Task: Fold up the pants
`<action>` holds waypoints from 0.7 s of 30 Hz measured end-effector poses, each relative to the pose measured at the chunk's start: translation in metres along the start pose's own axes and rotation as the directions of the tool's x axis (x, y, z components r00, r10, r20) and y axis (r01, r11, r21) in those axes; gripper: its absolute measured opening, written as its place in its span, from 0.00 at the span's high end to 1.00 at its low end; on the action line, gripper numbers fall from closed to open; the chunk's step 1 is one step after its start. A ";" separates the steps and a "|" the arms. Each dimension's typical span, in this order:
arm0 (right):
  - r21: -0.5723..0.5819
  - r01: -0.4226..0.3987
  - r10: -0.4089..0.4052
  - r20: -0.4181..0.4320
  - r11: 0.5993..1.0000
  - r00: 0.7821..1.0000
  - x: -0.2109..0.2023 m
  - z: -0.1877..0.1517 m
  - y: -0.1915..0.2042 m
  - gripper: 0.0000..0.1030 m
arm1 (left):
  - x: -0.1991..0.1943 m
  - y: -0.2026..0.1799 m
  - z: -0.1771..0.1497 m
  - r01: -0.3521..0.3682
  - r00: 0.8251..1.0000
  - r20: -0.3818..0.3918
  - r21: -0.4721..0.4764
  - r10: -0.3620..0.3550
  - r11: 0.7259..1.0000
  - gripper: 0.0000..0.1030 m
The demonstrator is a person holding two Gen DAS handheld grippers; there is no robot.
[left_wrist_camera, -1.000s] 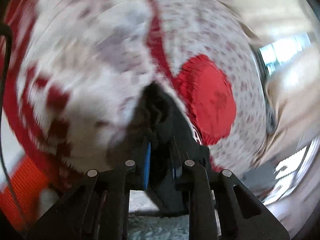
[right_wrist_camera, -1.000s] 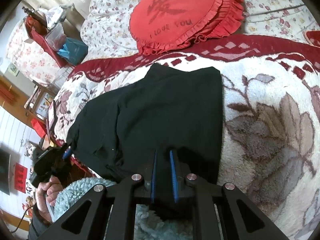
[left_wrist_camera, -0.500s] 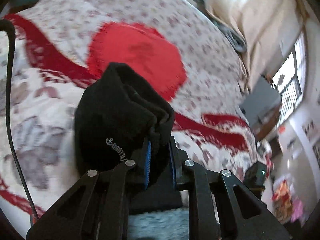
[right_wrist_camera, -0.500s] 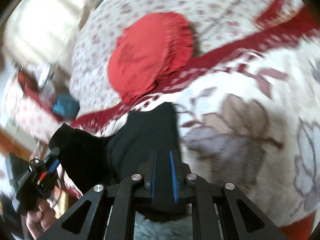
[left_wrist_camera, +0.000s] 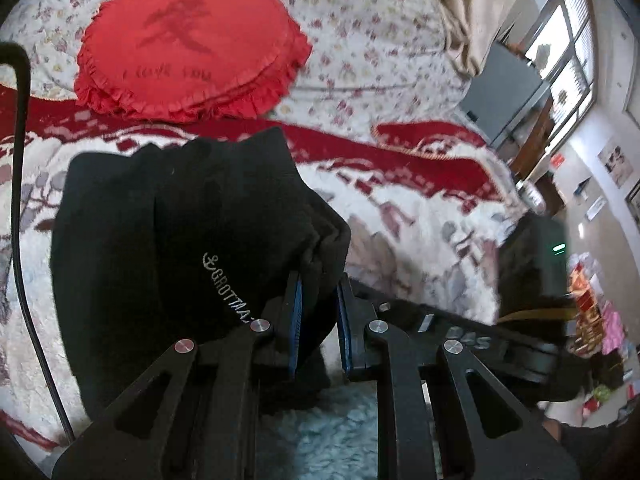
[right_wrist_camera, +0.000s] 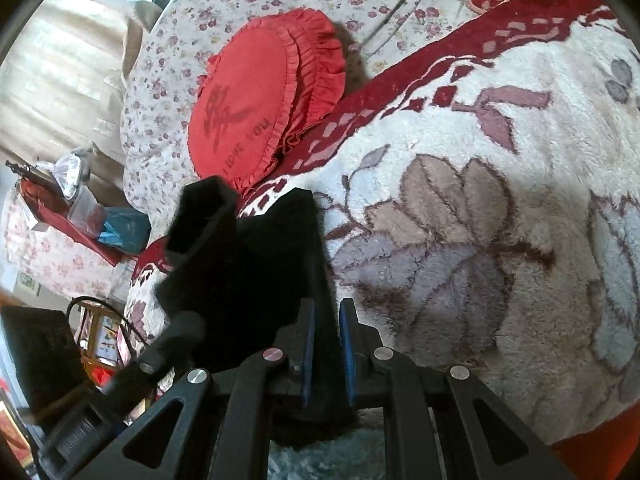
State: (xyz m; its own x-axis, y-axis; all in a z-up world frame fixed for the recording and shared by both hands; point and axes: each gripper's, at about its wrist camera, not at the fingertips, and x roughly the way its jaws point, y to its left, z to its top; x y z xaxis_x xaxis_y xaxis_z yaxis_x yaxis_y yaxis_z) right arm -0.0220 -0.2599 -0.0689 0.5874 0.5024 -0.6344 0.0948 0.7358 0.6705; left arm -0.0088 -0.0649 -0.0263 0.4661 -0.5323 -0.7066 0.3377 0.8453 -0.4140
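The black pants (left_wrist_camera: 172, 248) are bunched into thick folds above the white, floral, red-bordered blanket (left_wrist_camera: 408, 216). White lettering shows on the cloth. My left gripper (left_wrist_camera: 318, 284) is shut on a fold of the pants. My right gripper (right_wrist_camera: 326, 312) is shut on another edge of the same pants (right_wrist_camera: 276, 264), which hang beside it over the blanket (right_wrist_camera: 460, 220). The right gripper's body (left_wrist_camera: 532, 264) shows at the right of the left wrist view. The left gripper's body (right_wrist_camera: 132, 372) shows at the lower left of the right wrist view.
A red frilled heart pillow (left_wrist_camera: 188, 44) lies on the flowered sheet (left_wrist_camera: 360, 40) behind the blanket; it also shows in the right wrist view (right_wrist_camera: 260, 92). A cluttered bedside stand (right_wrist_camera: 72, 208) is at the far left. A black cable (left_wrist_camera: 20, 200) hangs at the left.
Both grippers have swung together with the pants, bringing the two held ends close and bunching the cloth. The pants lay flat on the blanket a second ago; now they are gathered and lifted.
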 end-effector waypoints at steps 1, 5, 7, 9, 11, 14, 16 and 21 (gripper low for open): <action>-0.002 0.002 -0.002 0.001 1.000 1.000 0.000 0.000 0.000 0.89 | 0.006 0.002 -0.001 -0.017 1.000 -0.017 -0.009 0.017 1.000 0.86; -0.005 0.012 -0.012 0.005 1.000 1.000 0.000 -0.001 0.000 0.89 | 0.022 0.011 -0.007 -0.036 0.992 -0.125 -0.056 0.028 0.998 0.83; -0.005 0.019 -0.019 0.005 1.000 1.000 0.000 -0.001 0.000 0.89 | 0.018 0.012 -0.010 -0.007 0.990 -0.138 -0.067 -0.002 0.998 0.79; -0.004 0.023 -0.023 0.006 1.000 1.000 0.000 0.000 -0.001 0.89 | 0.002 0.015 -0.011 0.060 0.990 -0.118 -0.109 -0.073 0.992 0.79; -0.001 0.025 -0.025 0.009 1.000 1.000 0.000 0.001 -0.002 0.89 | -0.024 0.022 -0.015 0.093 0.992 -0.065 -0.148 -0.104 0.985 0.79; 0.006 0.028 -0.029 0.019 1.000 0.999 -0.003 0.001 -0.002 0.89 | -0.069 0.043 -0.021 0.105 0.994 0.041 -0.208 -0.099 0.973 0.79; -0.012 0.044 -0.043 0.018 0.999 0.999 -0.005 0.003 0.001 0.89 | -0.092 0.064 -0.024 0.070 0.994 0.100 -0.275 -0.043 0.959 0.79; -0.465 0.009 -0.033 -0.045 0.885 0.998 -0.004 0.013 0.063 0.89 | -0.085 0.081 -0.020 0.082 0.996 0.048 -0.327 -0.070 0.942 0.79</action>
State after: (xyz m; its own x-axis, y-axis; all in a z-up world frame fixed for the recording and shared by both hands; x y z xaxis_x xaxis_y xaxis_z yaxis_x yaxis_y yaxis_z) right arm -0.0079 -0.2209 -0.0192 0.5476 0.4973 -0.6729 -0.2847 0.8670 0.4091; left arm -0.0379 0.0502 -0.0113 0.4797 -0.5920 -0.6476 0.0891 0.7672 -0.6352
